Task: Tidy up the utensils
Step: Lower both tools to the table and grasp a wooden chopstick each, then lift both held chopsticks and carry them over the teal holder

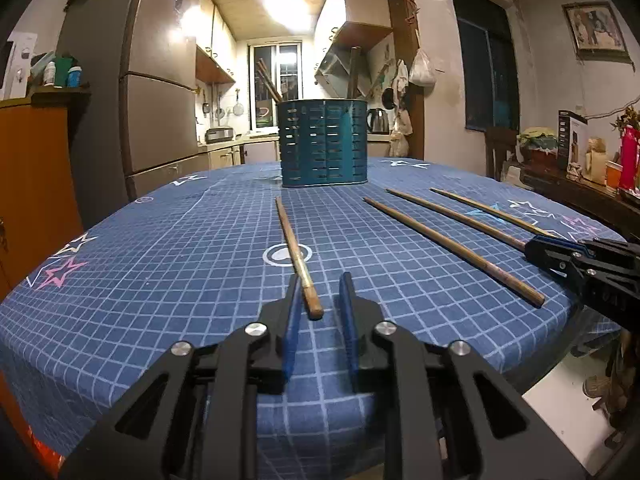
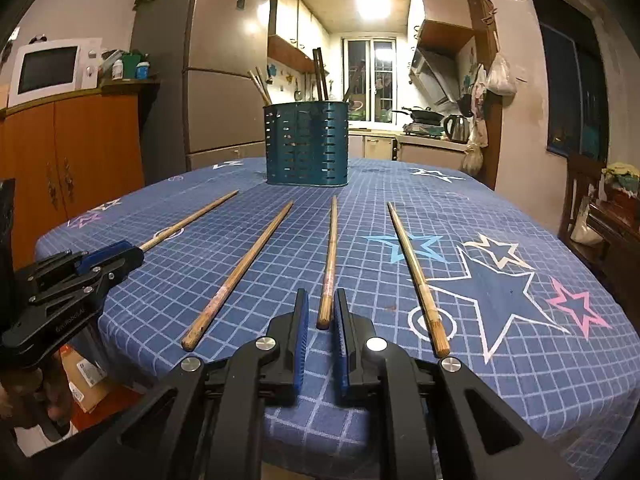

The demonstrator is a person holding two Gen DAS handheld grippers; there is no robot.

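Dim kitchen-dining room, ceiling lamp on, refrigerator [image 1: 160, 120] at frame left. The table [image 1: 160, 260] wears a blue grid cloth printed with stars and fills the lower half of both views.

Teal slotted utensil holder [image 1: 324, 144] stands upright at frame centre, on the far part of the table. A few held chopsticks [image 2: 260, 84] already lean inside it.

Four chopsticks are not yet stored, all lying flat in the foreground and pointing toward the holder.
- Left gripper [image 1: 322, 284]: fingers drawn close around the near end of the leftmost chopstick [image 1: 294, 248]; the other wrist view shows it pinched.
- Right gripper [image 2: 322, 300]: fingers likewise closed on the near end of the third chopstick [image 2: 331, 256].
- Second chopstick [image 2: 240, 272] and fourth chopstick [image 2: 416, 276]: untouched.

Judgement: task partly done. Both gripped sticks are still on the cloth; lifting and dropping them in comes next, then the last two.
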